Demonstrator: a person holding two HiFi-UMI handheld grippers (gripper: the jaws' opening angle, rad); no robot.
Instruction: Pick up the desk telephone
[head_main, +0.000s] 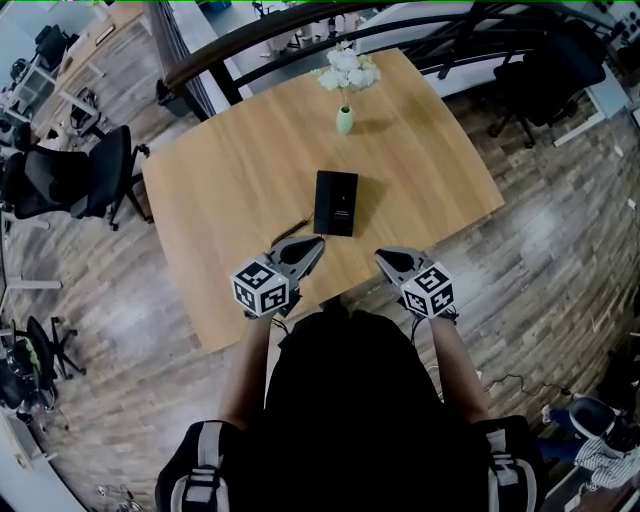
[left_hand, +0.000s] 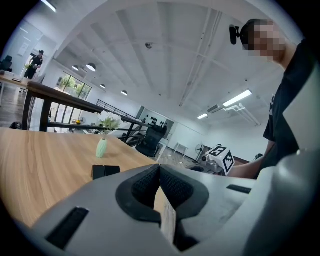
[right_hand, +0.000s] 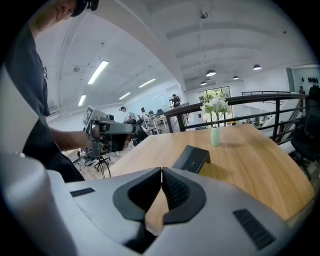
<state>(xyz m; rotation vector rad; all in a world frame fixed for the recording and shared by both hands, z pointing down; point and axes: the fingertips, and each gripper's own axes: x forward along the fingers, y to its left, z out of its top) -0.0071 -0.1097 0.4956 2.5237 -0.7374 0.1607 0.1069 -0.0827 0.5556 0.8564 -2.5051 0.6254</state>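
The black desk telephone (head_main: 336, 203) lies flat near the middle of the wooden table (head_main: 230, 180). It also shows as a dark slab in the left gripper view (left_hand: 105, 171) and in the right gripper view (right_hand: 191, 158). My left gripper (head_main: 318, 244) hovers over the table's near edge, just short of the phone's near left corner, shut and empty. My right gripper (head_main: 381, 258) is at the near edge to the phone's right, shut with nothing in it. Both sets of jaws meet tip to tip in their own views (left_hand: 159, 166) (right_hand: 161, 170).
A pale green vase of white flowers (head_main: 345, 85) stands at the far side of the table. A thin dark cord (head_main: 290, 225) lies left of the phone. Office chairs (head_main: 75, 180) stand to the left and another chair (head_main: 545, 75) at the far right. A railing (head_main: 300, 25) runs behind the table.
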